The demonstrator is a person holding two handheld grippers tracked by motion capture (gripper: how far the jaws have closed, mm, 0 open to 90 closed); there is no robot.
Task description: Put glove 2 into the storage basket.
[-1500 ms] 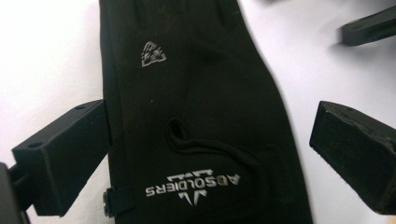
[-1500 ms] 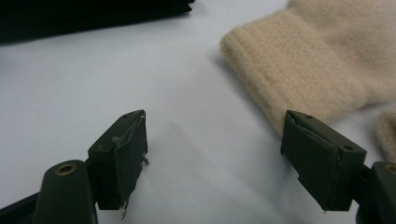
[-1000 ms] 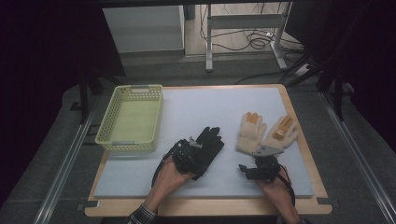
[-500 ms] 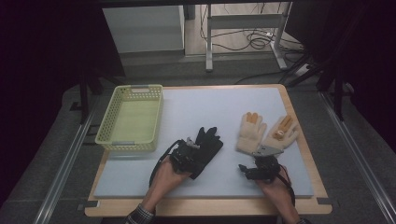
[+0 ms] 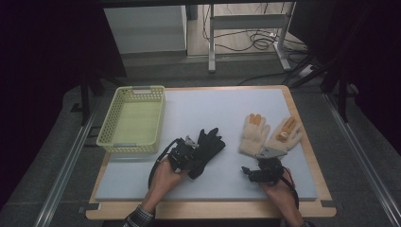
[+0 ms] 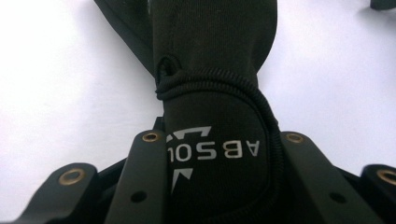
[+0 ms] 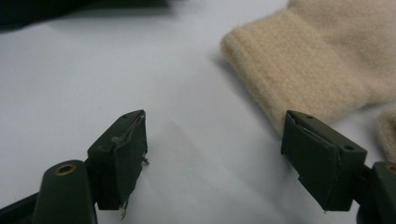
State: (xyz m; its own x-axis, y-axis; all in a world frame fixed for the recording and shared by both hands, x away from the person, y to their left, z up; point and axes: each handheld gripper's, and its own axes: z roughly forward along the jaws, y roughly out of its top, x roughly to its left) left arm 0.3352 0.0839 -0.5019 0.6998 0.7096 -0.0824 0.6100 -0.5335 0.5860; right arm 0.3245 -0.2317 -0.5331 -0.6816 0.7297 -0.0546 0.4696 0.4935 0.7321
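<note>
Gripping the black glove by its cuff, my left tool keeps it low on the bench. My right tool gapes wide, empty, beside the beige glove.

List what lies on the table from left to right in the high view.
Yellow basket → left tongs → black gloves → first beige glove → second beige glove.
</note>
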